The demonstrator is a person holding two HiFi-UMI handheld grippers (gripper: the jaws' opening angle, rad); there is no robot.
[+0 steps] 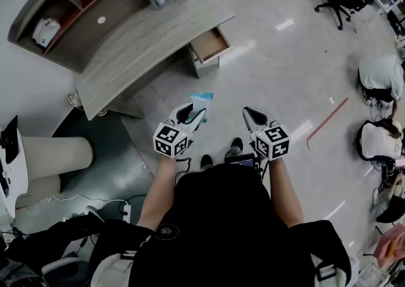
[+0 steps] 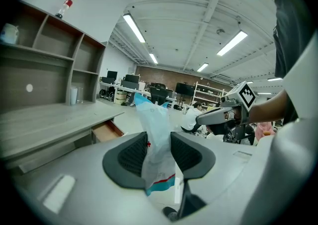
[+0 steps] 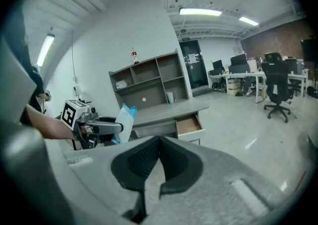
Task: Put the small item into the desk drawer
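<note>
In the head view we count two grippers, one packet, one desk and one open drawer. The left gripper (image 1: 192, 114) and the right gripper (image 1: 252, 116) sit side by side over the floor, each with one marker cube (image 1: 171, 139). The small item is a white and blue packet (image 1: 204, 97); it sticks out past the left gripper's tips, on the side toward the desk (image 1: 145, 38). The drawer (image 1: 211, 44) stands pulled out at the desk's end, well apart from both grippers. One shelf unit (image 1: 95, 0) rises along the desk's far edge; two shoes (image 1: 206, 162) show just below the grippers.

In the left gripper view we see one packet (image 2: 154, 124) upright between the two dark pads; the left gripper (image 2: 158, 137) is clamped on its lower part, so most of the packet stands above the jaws, with its blue-edged bottom hanging below them. The drawer (image 2: 105, 131) shows to the left of the packet, farther off; the right gripper (image 2: 201, 118) shows to the right, with nothing at its tip. One bottle (image 2: 65, 5) stands on top of the shelves.

In the right gripper view the right gripper (image 3: 159, 142) has its jaws pressed together with nothing between them. The left gripper (image 3: 107, 127) appears at the left with the packet (image 3: 125, 119) standing up from its tip; the packet is apart from the right gripper's jaws. One drawer (image 3: 189, 124) hangs open under the desk (image 3: 164, 111); one bottle (image 3: 133, 55) tops the shelves.
</note>
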